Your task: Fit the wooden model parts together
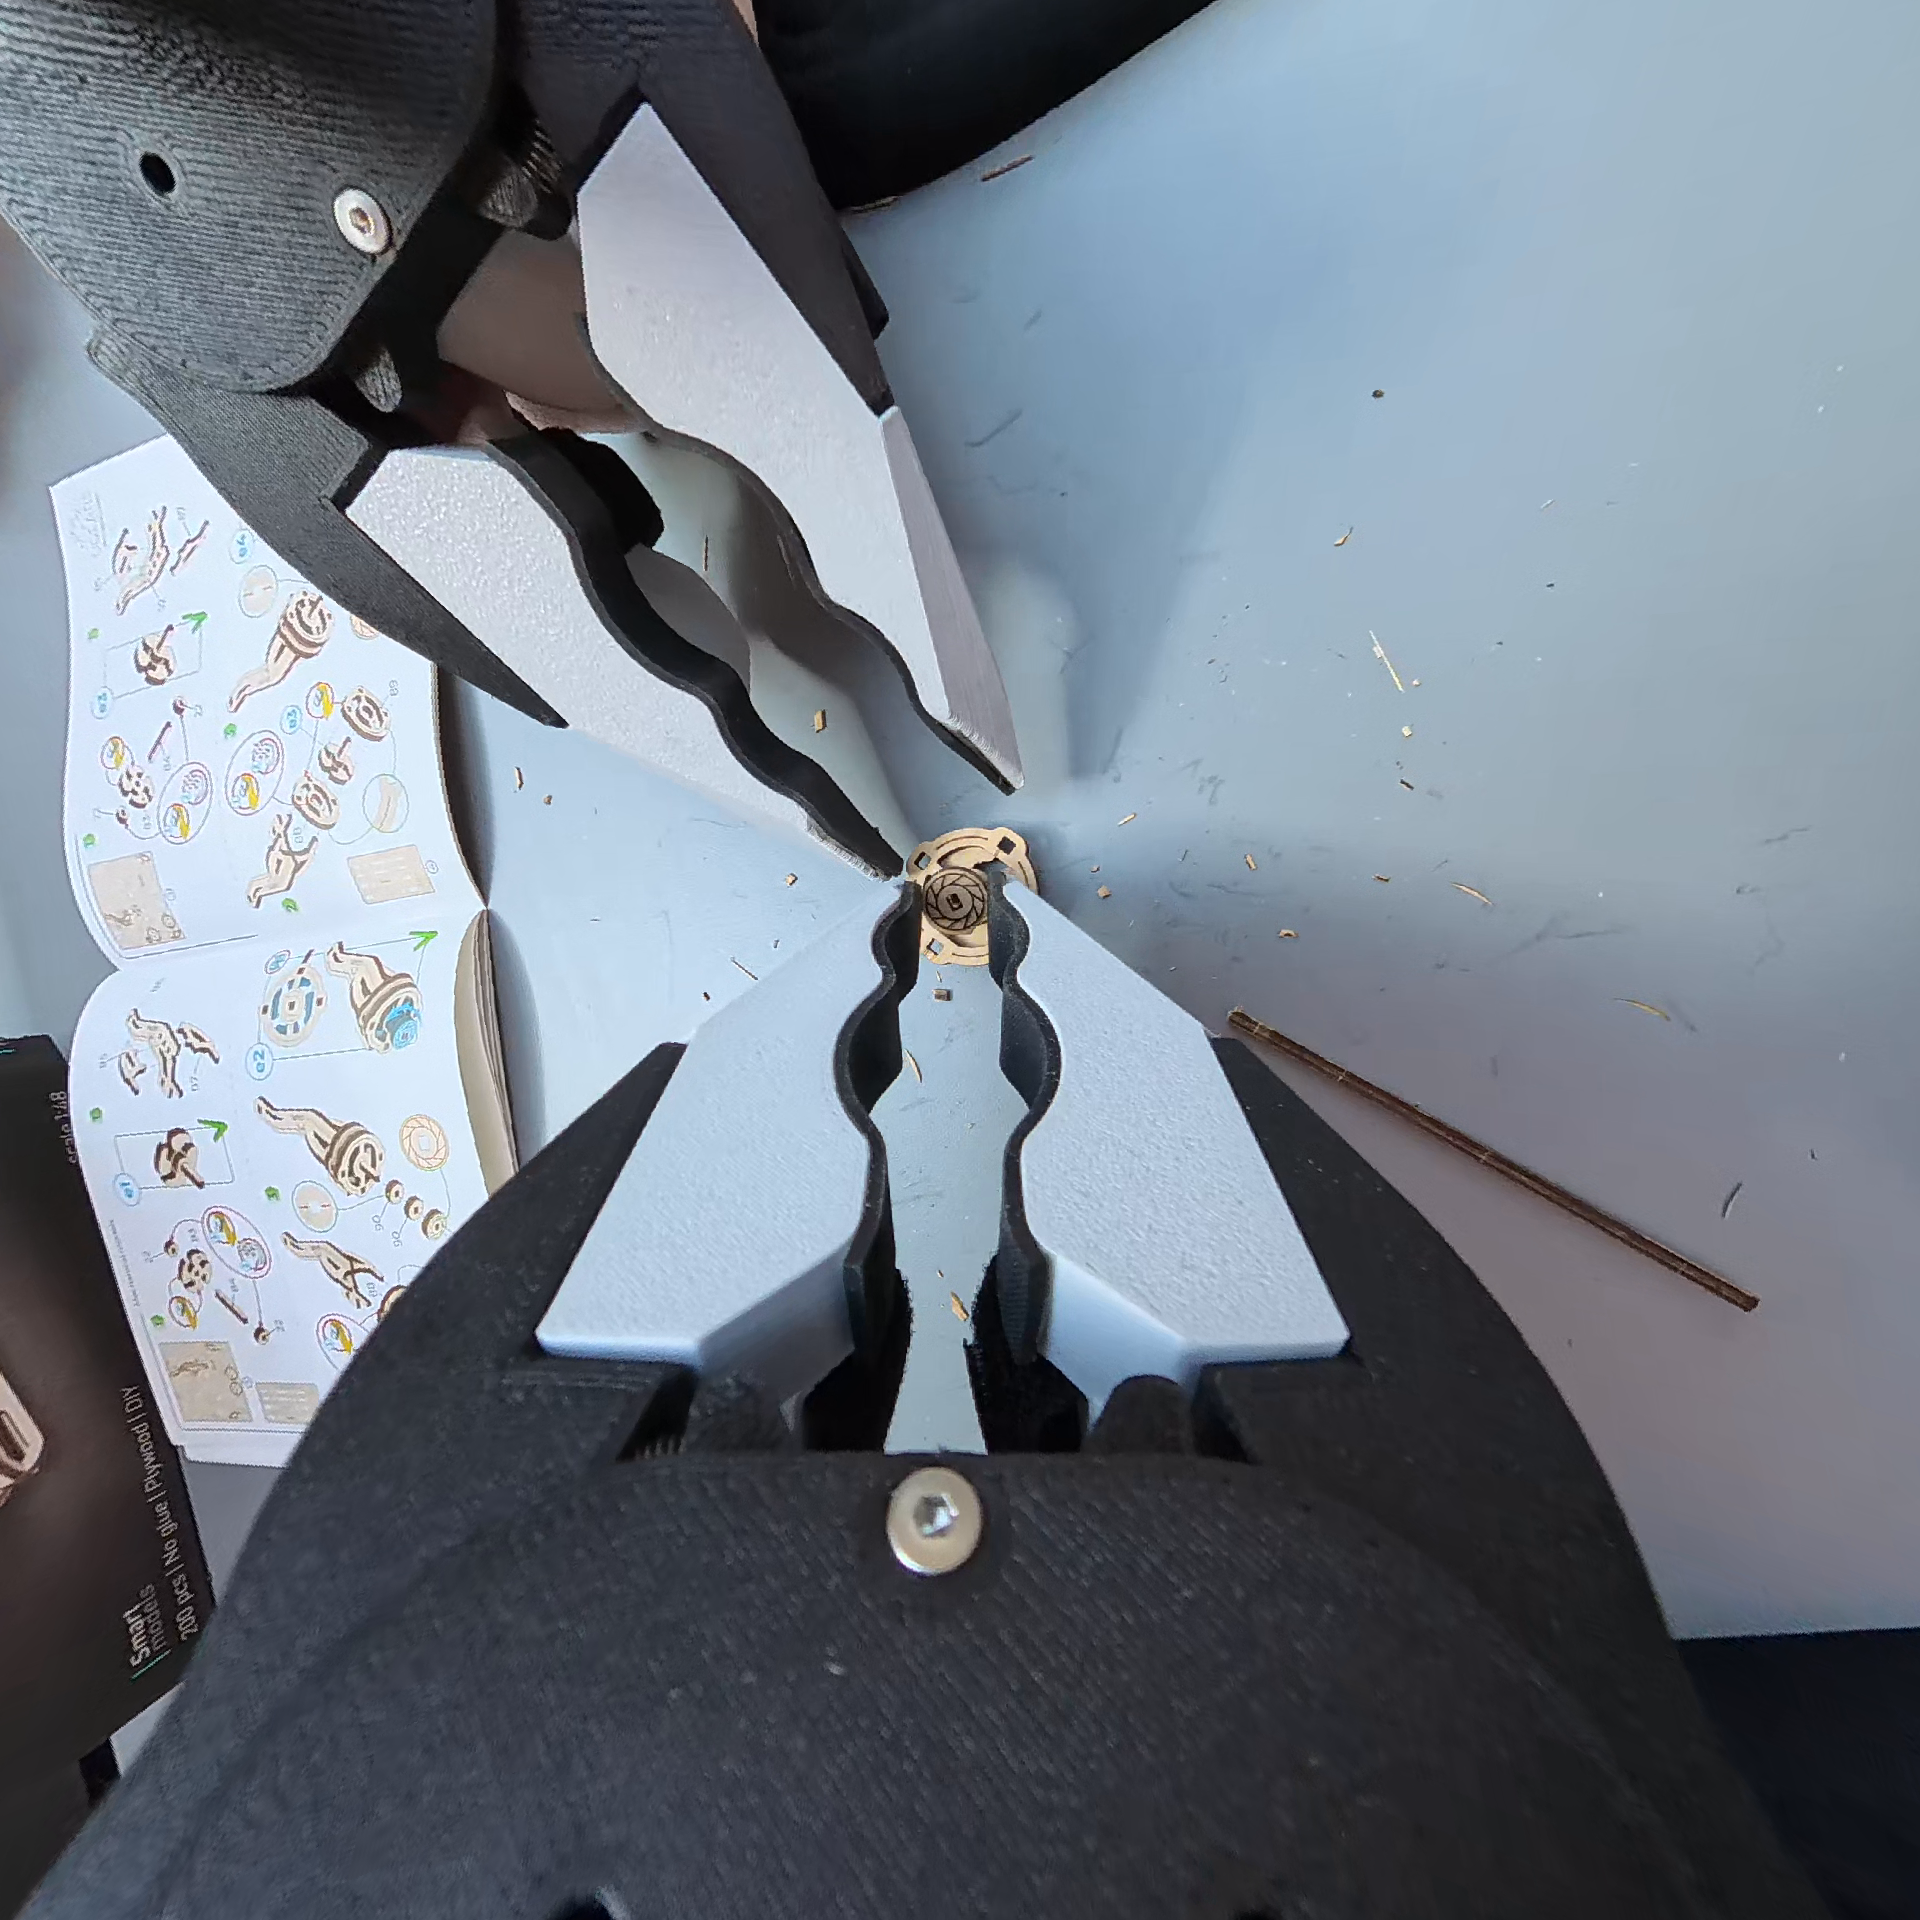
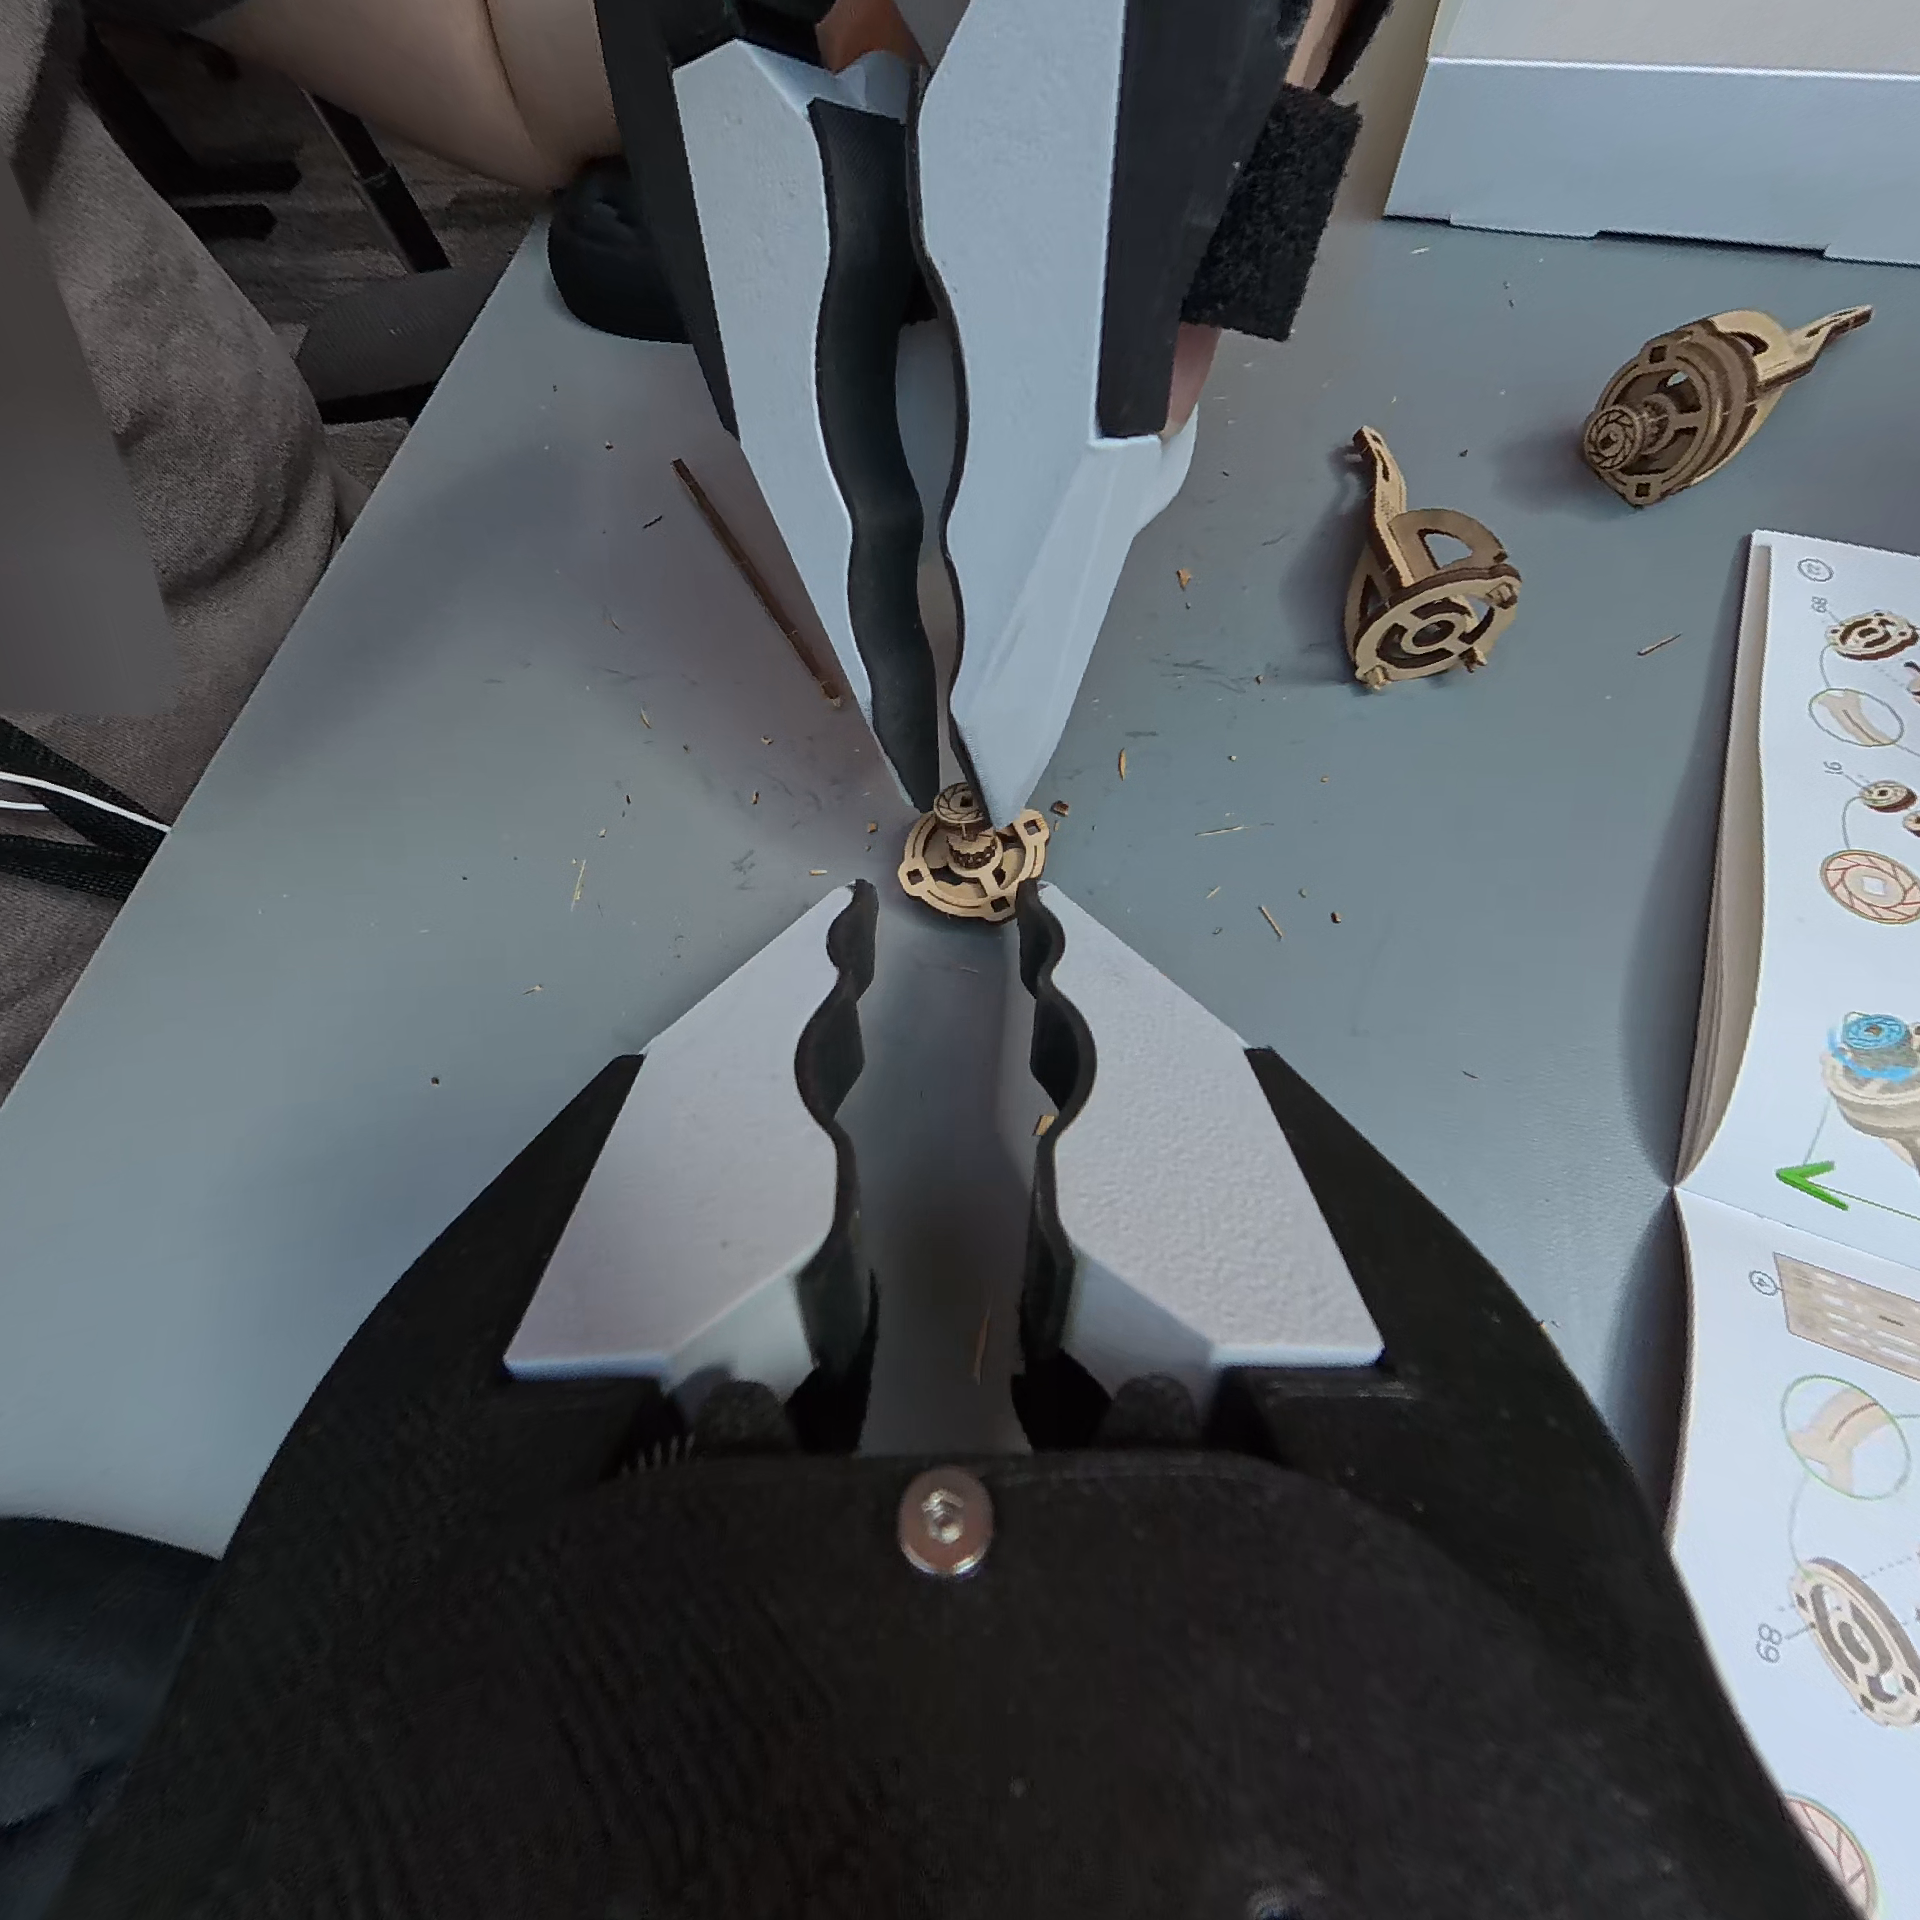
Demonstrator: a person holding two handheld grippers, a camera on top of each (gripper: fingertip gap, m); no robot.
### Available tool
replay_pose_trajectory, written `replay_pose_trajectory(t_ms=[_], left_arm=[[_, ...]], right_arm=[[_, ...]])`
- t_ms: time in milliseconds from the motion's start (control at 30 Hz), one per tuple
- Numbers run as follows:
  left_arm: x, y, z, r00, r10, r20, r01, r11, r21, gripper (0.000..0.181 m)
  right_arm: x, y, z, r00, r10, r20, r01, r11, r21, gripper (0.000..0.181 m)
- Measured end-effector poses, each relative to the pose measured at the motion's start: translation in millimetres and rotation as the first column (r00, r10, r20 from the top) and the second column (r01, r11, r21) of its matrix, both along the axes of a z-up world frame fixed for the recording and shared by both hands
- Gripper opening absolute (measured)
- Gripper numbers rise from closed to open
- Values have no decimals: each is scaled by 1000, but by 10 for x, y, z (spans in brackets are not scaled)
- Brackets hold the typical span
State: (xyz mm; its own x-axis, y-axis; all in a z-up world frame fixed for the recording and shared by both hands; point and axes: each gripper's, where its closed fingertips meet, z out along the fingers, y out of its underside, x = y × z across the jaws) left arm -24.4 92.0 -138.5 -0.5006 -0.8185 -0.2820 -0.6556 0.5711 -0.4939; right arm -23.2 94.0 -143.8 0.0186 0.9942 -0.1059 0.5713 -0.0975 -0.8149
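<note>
A: Where to find the wooden flange ring (image 2: 961,883)?

B: Middle of the grey table (image 2: 416,831), right where both grippers meet. Topped by a short toothed shaft and a small round disc (image 2: 954,805). Hard to tell whether resting on the table or lifted just off it.

A: And the left gripper (image 1: 951,920)?

B: Fingers pressed in on the small round disc, pinching it from both sides. Seen from its own camera, flange ring just beyond the tips.

A: The right gripper (image 2: 940,899)?

B: Fingers spread, one tip on each side of the ring. Right tip at the ring's edge, left tip slightly apart from it. Facing the left gripper head-on.

A: Anything else, going by the right wrist view?

B: Two part-built wooden assemblies far right: a nearer one (image 2: 1429,592) and a farther one (image 2: 1704,405), well apart from the grippers. Open instruction booklet (image 2: 1818,935) along the right edge. Thin wooden stick (image 2: 753,577) far left of the ring, partly hidden behind the left gripper's finger. Wood chips (image 2: 1270,920) scattered all around. Black box (image 1: 73,1403) beside the booklet, only in the left wrist view.
</note>
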Motion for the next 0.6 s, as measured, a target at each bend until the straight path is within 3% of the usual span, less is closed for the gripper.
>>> replay_pose_trajectory(t_ms=[33,300,433,600], left_arm=[[-6,6,3,1000,0,0,0,1000,3,10],[-45,66,116,999,14,29,-14,1000,3,9],[-28,21,175,999,1,54,-1,1000,-13,10],[-23,-23,213,998,-8,63,10,999,-32,9]], right_arm=[[8,12,10,1000,-4,-3,4,1000,13,26],[363,173,341,988,-57,-145,60,998,15,19],[526,184,388,988,-74,-133,79,996,31,15],[825,12,387,995,-44,-92,27,982,-187,12]])
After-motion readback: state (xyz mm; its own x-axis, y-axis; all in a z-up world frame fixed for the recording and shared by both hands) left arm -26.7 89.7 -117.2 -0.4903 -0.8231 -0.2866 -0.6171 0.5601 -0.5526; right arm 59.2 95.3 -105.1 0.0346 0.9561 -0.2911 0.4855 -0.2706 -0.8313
